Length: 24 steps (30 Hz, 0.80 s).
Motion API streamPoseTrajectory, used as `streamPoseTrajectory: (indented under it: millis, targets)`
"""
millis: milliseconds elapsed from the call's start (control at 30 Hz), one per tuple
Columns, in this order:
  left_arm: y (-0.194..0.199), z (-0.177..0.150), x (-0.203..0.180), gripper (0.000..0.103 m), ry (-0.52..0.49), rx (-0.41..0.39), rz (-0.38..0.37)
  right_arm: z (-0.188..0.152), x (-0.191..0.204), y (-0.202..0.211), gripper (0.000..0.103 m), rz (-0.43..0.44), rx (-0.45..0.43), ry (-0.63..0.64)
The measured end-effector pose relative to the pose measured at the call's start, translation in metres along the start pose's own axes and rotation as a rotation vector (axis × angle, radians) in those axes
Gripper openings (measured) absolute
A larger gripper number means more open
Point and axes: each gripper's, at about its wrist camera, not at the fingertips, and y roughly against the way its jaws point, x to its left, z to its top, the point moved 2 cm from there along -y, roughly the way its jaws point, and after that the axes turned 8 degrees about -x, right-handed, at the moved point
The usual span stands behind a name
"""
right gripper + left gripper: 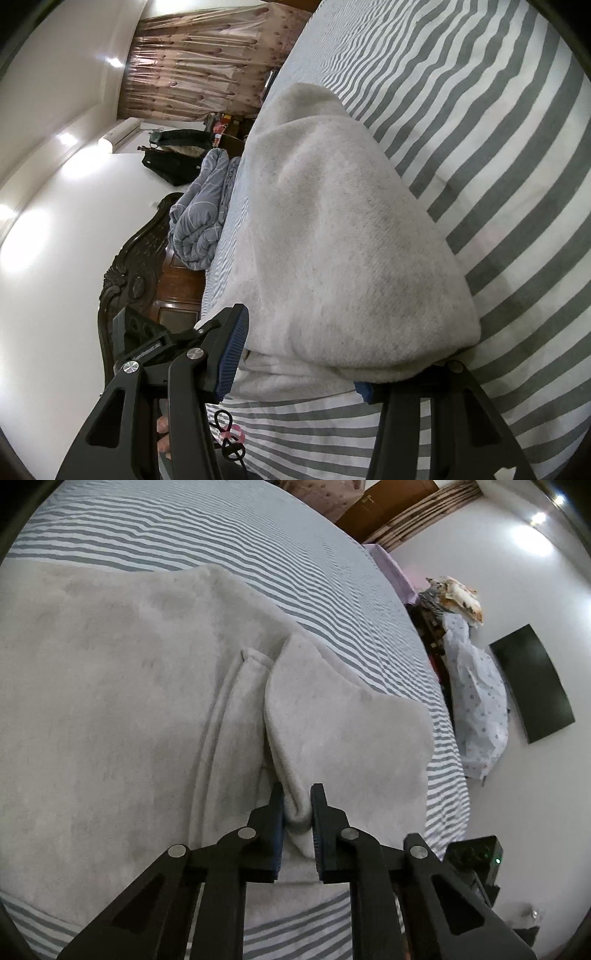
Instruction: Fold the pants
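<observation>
Pants [129, 709], pale grey and fleecy, lay spread on a bed covered by a grey-and-white striped sheet [229, 542]. In the left wrist view, one folded flap of the fabric stood raised above the rest, and a narrow ridge of it ran down between the two fingers of the left claw [297, 812]. Both blue-padded fingers pressed against that ridge, so the left claw was clamped on the pants.

In the right wrist view, the pants [332, 240] rose in a thick, doubled mound over the striped sheet [498, 147]. The fingers of the right claw [299, 354] stood wide apart. The left finger [231, 350] showed its ribbed blue pad just beside the cloth. The opposite finger was mostly hidden beneath the hanging edge of the mound, with only a corner of blue pad visible. Whether either pad pressed the fabric could not be told.

Beyond the bed, the right wrist view showed a carved dark wooden headboard [125, 273], a rolled grey quilt [199, 221] and a patterned curtain [199, 62]. The left wrist view showed a dark panel [532, 683] on the white wall.
</observation>
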Motion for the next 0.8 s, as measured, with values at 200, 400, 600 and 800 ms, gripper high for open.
streamPoseTrajectory:
  millis: [200, 400, 600, 800]
  targets:
    - [0.019, -0.010, 0.001, 0.012, 0.012, -0.068, 0.028, 0.003, -0.003, 0.002, 0.046, 0.006, 0.002, -0.013]
    - [0.027, -0.036, 0.025, 0.012, 0.076, -0.072, 0.040, 0.001, 0.002, 0.000, 0.047, -0.005, 0.001, -0.007]
    - [0.023, -0.031, 0.024, 0.014, 0.064, -0.061, 0.039, 0.002, 0.001, 0.001, 0.047, -0.006, 0.000, -0.014]
    - [0.045, -0.026, 0.026, 0.026, 0.006, -0.091, 0.103, 0.001, -0.002, -0.001, 0.047, -0.001, 0.000, -0.023]
